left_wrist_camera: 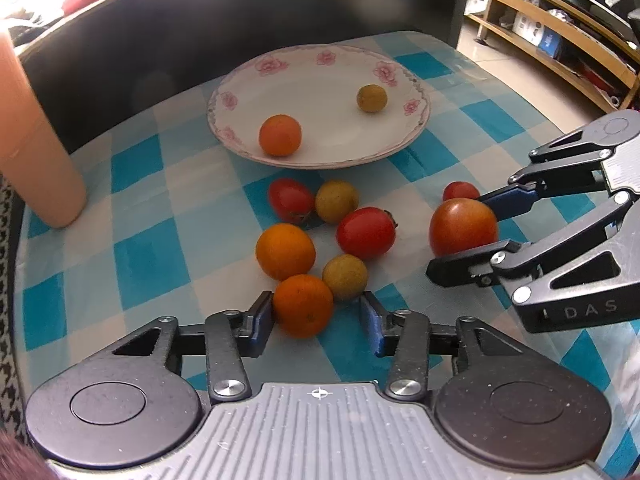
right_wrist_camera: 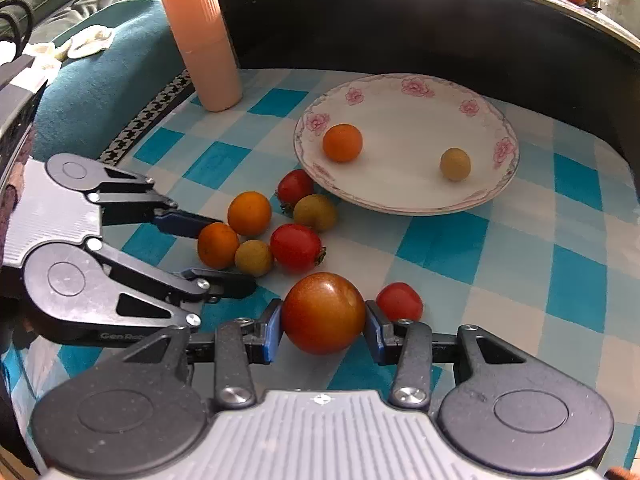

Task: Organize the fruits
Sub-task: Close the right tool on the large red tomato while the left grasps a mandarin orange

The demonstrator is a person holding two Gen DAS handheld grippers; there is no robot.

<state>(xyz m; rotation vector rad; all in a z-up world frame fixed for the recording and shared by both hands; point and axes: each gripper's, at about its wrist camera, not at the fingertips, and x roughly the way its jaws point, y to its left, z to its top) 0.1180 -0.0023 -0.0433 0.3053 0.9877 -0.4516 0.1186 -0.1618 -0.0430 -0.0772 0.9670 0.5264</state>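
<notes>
The right gripper (right_wrist_camera: 323,330) squeezes the big tomato (right_wrist_camera: 323,313) just in front of the plate (right_wrist_camera: 496,184). The left gripper (left_wrist_camera: 316,314) has an orange (left_wrist_camera: 303,305) between its jaws, one pad touching, not yet squeezed.

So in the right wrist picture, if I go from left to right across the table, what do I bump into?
The other gripper → peach cup → orange on the plate → small red tomato on the cloth → tan fruit on the plate. The clustered fruits in the middle overlap, so I skip them.
</notes>
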